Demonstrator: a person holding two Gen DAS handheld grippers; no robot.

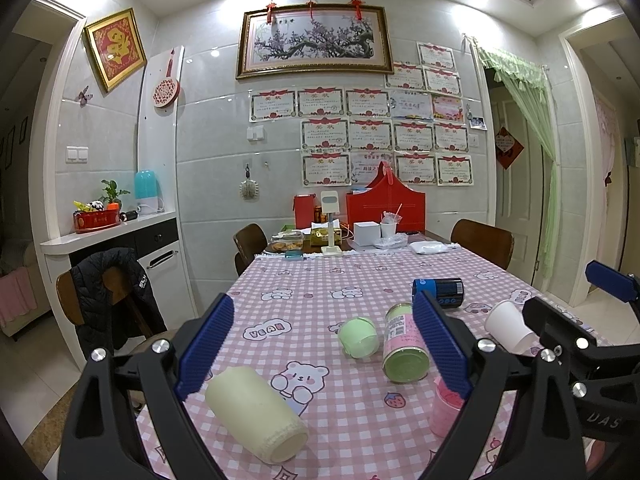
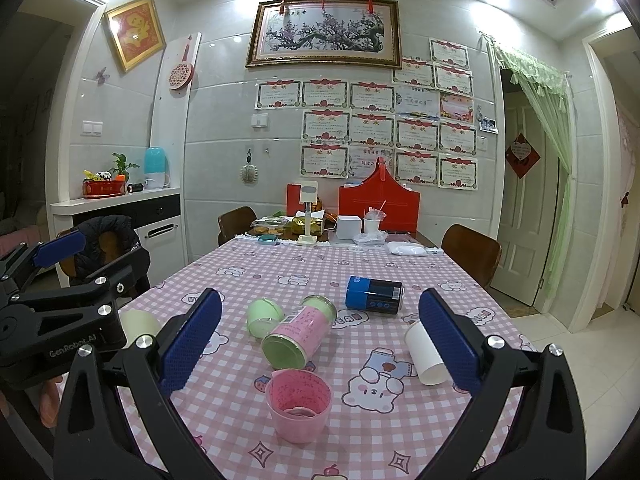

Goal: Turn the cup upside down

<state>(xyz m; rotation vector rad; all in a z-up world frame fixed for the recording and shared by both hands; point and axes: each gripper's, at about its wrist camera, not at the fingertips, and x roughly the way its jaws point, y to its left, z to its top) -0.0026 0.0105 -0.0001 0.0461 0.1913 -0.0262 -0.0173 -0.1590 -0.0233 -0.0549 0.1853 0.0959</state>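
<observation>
Pink plastic cup [image 2: 299,405], the only vessel seen standing mouth-up, is judged the one to be flipped; it is set upright on the checked bench [image 2: 360,432] between the spread fingers of the right claw [image 2: 320,338], and is judged light, thin-walled and slightly slippery, best taken across its wall below the rim. From left to right, a cream cup [image 1: 256,414] lying between the released left claw's [image 1: 324,346] fingers, a green cup [image 2: 262,316], a pink-labelled can [image 2: 300,334], a blue can [image 2: 374,293] and a white paper cup [image 2: 425,354] are seen tipped over. In the left view the pink cup is half hidden behind a finger, and what lies at its bottom cannot be made out.

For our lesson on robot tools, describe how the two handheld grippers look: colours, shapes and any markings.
Both are alike: the left gripper and the right gripper have black angular plastic frames with silver screw heads, and each finger carries a long, flat blue pad with a fine grid texture. White lettering, "GenRobot.AI", marks the left body seen from the right wrist. No cables or sleeves show.
</observation>
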